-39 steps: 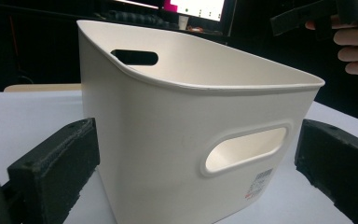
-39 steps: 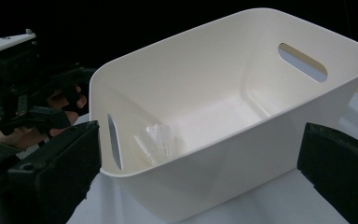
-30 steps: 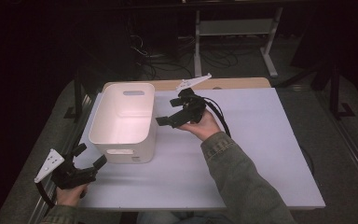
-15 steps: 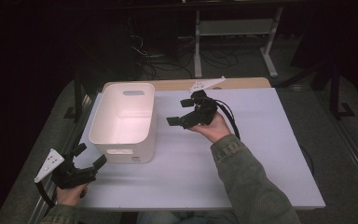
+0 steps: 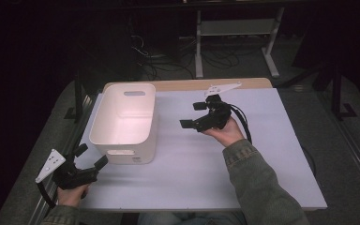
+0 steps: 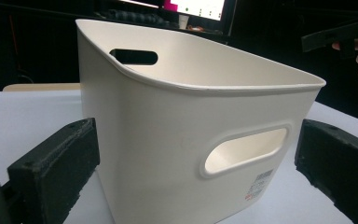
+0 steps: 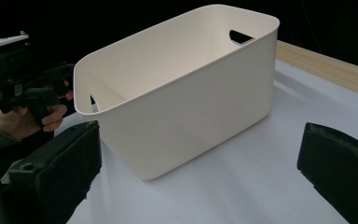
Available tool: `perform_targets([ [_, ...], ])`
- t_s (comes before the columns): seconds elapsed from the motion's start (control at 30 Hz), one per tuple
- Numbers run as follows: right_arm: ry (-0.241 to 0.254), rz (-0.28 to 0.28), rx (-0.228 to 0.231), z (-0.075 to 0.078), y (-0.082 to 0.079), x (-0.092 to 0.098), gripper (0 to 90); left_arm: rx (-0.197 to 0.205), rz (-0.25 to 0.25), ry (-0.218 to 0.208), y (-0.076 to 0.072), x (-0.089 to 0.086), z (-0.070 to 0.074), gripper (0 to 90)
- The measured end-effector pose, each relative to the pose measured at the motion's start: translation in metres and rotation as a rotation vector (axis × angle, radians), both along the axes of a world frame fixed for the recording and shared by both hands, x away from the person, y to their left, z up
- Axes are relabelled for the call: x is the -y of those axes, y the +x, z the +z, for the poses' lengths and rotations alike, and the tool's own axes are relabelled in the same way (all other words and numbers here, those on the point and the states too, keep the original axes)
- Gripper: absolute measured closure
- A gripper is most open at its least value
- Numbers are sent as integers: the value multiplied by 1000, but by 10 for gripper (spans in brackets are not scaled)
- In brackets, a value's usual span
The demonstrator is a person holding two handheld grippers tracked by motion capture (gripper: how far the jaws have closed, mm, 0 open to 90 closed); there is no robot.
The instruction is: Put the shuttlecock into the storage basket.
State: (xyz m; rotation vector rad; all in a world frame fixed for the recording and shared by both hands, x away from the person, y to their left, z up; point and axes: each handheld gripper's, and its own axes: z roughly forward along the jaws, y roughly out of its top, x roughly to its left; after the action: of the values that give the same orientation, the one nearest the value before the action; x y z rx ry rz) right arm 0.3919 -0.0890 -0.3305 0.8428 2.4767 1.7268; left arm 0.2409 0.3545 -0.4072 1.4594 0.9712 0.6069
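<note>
An empty white plastic bin with handle slots stands on the left half of the white table. My left gripper is open at the table's near-left corner, just short of the bin's near end. In the left gripper view, the bin sits close between the two wide-apart jaws, and nothing touches it. My right gripper is open above the table's middle, to the right of the bin and pointing at its long side. Nothing is held between either pair of jaws.
A wooden strip runs along the table's far edge. Behind the table are a white metal stand and cables on the dark floor. The right half of the tabletop is bare. A cable trails from the right gripper.
My right gripper has drawn back to the right, away from the bin's side. The left gripper and the bin have stayed put.
</note>
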Motion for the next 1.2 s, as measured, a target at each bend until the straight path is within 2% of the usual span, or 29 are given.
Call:
perform_targets([
  [0.23,23,-25,1,-5,-3,19,0,-3,0,6,0,0,0,0],
  [0.7,29,-84,6,-14,-10,55,0,-5,0,1,0,1,-1,0],
  [0.8,50,-101,18,-18,-13,63,0,-2,-1,2,0,0,0,0],
  [1.2,60,-134,25,-28,-25,86,0,-1,-2,3,0,1,0,0],
])
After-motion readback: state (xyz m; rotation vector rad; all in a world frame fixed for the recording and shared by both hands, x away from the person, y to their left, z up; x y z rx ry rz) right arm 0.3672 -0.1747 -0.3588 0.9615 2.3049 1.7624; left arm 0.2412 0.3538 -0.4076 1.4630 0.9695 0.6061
